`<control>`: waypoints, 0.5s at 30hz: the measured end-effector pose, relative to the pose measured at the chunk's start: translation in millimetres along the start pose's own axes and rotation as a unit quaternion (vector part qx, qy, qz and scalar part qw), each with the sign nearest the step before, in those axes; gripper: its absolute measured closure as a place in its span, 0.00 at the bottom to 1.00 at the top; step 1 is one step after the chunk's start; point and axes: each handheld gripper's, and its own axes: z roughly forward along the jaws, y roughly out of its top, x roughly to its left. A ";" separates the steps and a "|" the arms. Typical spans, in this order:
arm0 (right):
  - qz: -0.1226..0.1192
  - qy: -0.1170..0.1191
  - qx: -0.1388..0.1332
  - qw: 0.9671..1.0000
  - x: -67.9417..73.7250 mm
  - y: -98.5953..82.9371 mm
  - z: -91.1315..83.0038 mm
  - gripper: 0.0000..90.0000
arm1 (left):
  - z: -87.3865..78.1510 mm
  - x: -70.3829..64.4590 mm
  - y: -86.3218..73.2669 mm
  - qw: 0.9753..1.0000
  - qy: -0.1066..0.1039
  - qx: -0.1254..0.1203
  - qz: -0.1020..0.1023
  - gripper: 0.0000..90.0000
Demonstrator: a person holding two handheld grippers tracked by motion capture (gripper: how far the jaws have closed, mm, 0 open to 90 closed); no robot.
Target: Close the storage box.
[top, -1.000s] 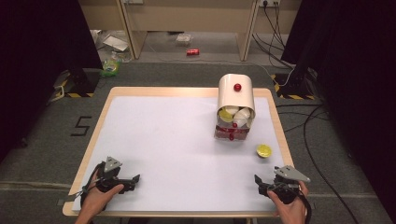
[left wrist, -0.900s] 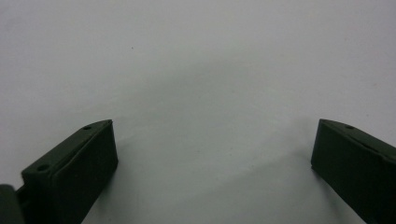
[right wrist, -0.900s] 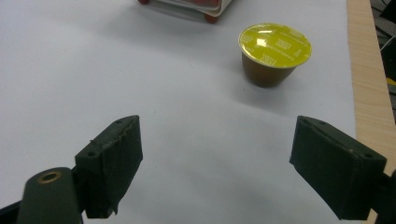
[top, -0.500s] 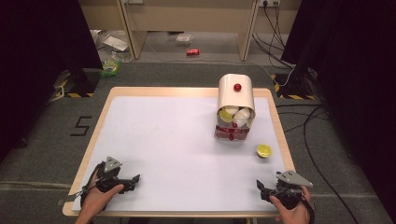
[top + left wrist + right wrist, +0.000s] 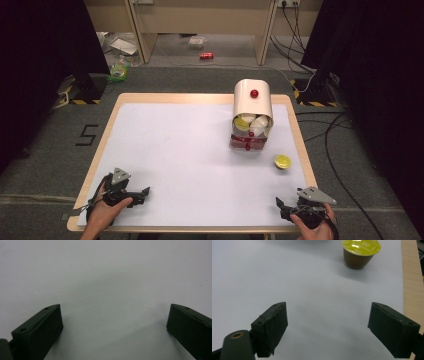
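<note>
One capsule (image 5: pixel 361 252) lies ahead of two wide-open grippers.

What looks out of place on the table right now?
One yellow-lidded coffee capsule sits alone on the white table cover, apart from the cream dispenser box whose open front holds the other capsules. A red can lies on the floor beyond.

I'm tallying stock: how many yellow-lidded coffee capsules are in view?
2: one capsule stands loose on the table's right side, ahead of the right gripper; another sits in the open dispenser. White capsules there may hide more.
</note>
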 end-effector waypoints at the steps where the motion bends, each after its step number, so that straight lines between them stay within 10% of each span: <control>1: 0.003 0.000 0.002 1.000 0.6 -0.7 -0.1 0.18 | 0.0 0.0 0.0 1.000 0.000 0.000 0.000 0.00; 15: -0.007 0.010 0.011 1.000 1.1 -7.0 -1.7 0.17 | 0.0 0.0 0.0 1.000 0.000 0.000 0.000 0.00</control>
